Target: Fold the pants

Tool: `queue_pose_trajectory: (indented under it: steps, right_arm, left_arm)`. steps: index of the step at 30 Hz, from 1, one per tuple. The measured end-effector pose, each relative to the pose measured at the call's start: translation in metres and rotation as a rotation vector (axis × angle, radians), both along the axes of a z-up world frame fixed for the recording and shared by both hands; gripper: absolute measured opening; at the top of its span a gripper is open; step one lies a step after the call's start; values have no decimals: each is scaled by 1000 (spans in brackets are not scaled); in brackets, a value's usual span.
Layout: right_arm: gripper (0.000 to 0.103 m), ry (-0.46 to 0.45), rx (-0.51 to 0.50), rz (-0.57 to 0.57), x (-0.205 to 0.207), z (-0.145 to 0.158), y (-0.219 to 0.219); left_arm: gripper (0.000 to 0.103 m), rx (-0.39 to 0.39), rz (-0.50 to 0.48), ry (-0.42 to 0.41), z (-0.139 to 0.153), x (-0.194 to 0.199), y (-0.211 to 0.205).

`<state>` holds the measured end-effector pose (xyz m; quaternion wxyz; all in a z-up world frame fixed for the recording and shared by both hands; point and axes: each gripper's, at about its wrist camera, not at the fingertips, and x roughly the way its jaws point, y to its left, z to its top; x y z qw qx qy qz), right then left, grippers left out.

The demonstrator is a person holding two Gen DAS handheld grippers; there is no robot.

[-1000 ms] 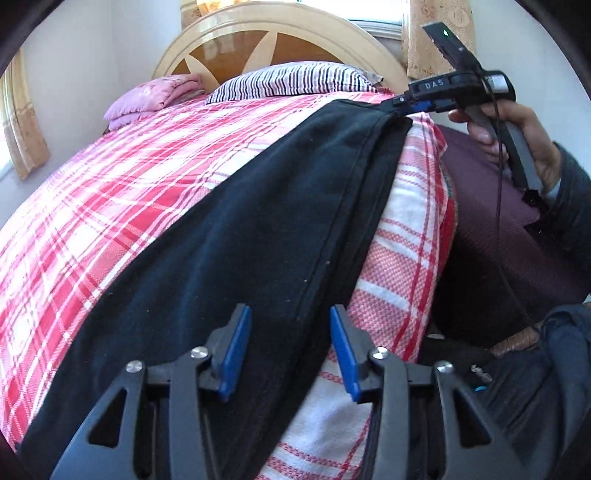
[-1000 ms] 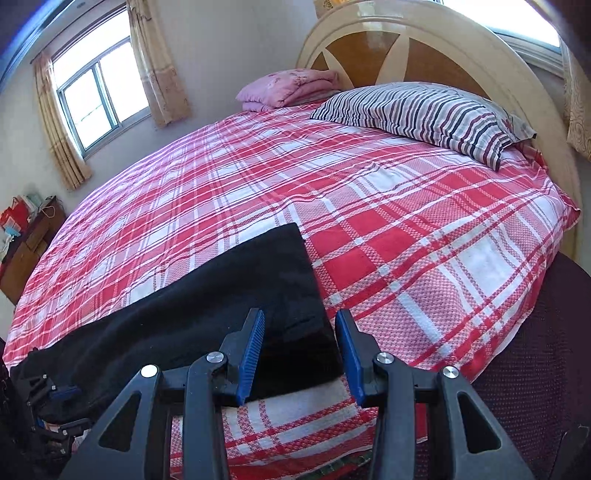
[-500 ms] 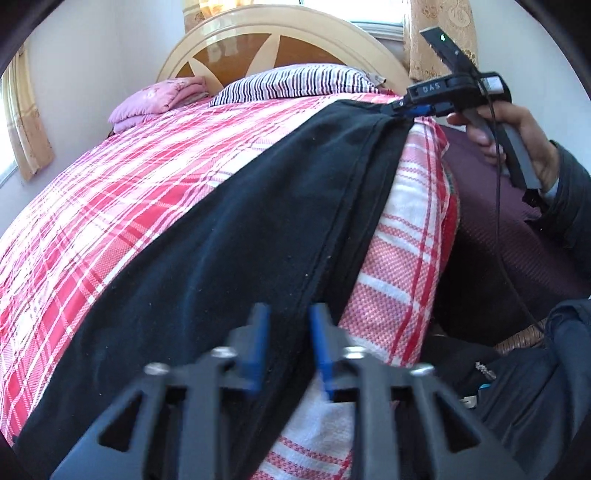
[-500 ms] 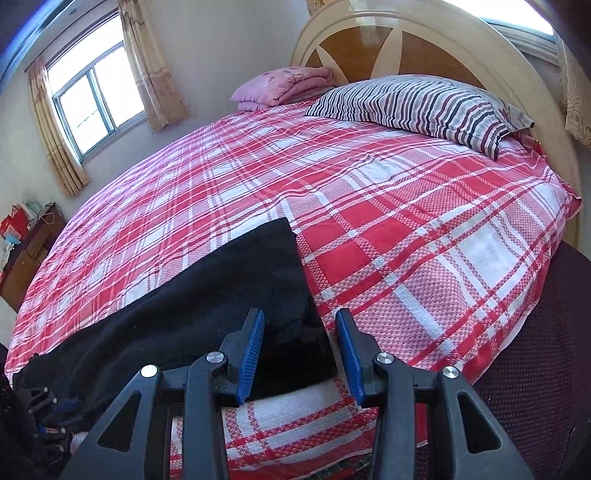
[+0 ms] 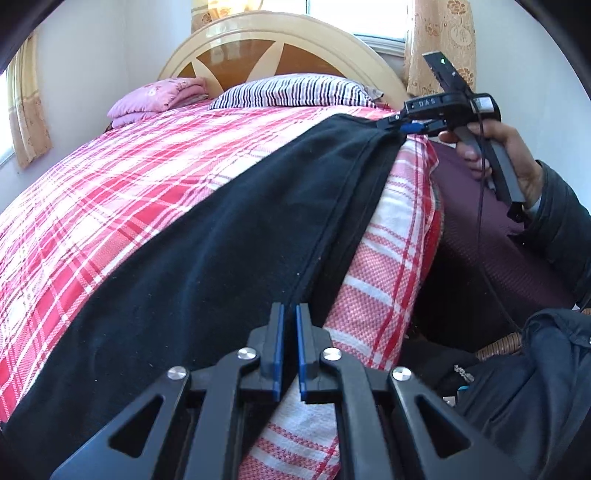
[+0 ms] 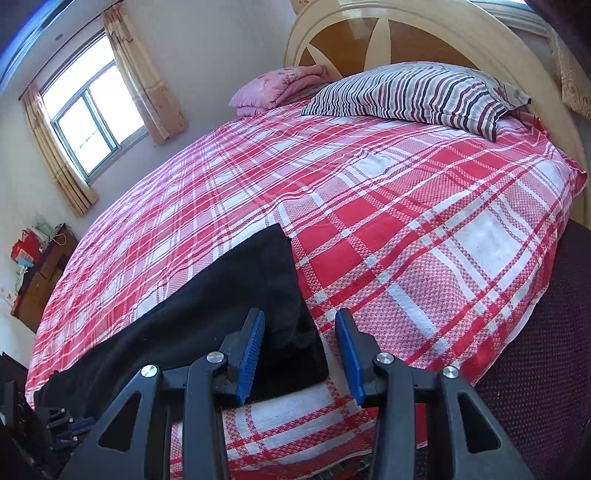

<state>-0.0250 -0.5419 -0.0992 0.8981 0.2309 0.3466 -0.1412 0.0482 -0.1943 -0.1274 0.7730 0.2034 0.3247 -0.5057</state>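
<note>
Pants [image 5: 207, 266], black, lie stretched along the near edge of the bed [image 6: 369, 192], over its red plaid cover. Your left tongs [image 5: 289, 325] have closed from wide open a second ago to a narrow gap at the pants' near end; whether cloth is pinched, you cannot tell. Your right tongs [image 6: 300, 350] remain wide open, straddling the far end's corner, gripping nothing. Likely both ends get lifted next.

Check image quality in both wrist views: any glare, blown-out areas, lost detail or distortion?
Left wrist view: sharp, strong fisheye bulge, dark vignette corners; the black pants read nearly textureless, the window over the headboard is blown out.
Right wrist view: sharp, plaid bedspread curves heavily; side window overexposed, glare on the headboard.
</note>
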Motion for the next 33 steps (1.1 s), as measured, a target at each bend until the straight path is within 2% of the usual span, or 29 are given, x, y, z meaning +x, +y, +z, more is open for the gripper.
queue_pose_trajectory:
  steps: [1, 4, 6, 8, 11, 15, 17, 21, 22, 24, 25, 26, 27, 29, 33]
  right_arm:
    - [42, -3, 7, 0, 0, 0, -1]
    - [22, -4, 12, 23, 0, 1, 1]
    - [22, -7, -5, 23, -1, 4, 3]
    - [15, -2, -36, 31, -1, 7, 8]
    - [9, -14, -80, 39, -6, 21, 13]
    - [8, -21, -128, 27, -18, 38, 14]
    - [4, -3, -140, 12, -20, 38, 10]
    - [4, 3, -75, 10, -20, 28, -3]
    - [5, -5, -38, 18, -20, 26, -6]
    - [16, -20, 9, 14, -20, 22, -9]
    - [36, -18, 22, 20, -19, 21, -9]
    - [50, -16, 37, 31, -18, 19, -8]
    - [51, -17, 45, 35, -17, 18, -8]
    - [51, -19, 53, 44, -16, 17, -5]
    - [47, -8, 38, 50, -13, 16, -1]
  left_arm:
    - [8, 4, 0, -4, -1, -1, 0]
    - [5, 6, 0, -10, -2, -2, -1]
    - [4, 4, 13, -18, 0, 0, 1]
    - [4, 5, 32, -29, 1, 2, 2]
    - [3, -11, 31, -2, 2, 6, 6]
    - [3, -36, 10, 25, 7, 6, 10]
    - [3, -32, -8, 38, 6, 4, 9]
    - [3, -17, 31, -9, 3, 4, 7]
    - [3, -19, 43, -16, 4, 6, 7]
    - [7, -36, 55, -18, 7, 7, 9]
    - [10, -36, 50, -16, 7, 7, 9]
    - [18, -26, 45, -22, 5, 5, 7]
    - [33, -15, 45, -34, 4, 4, 5]
    - [48, 3, 44, -73, 1, -1, 3]
    - [48, 43, 43, -118, -3, -1, -4]
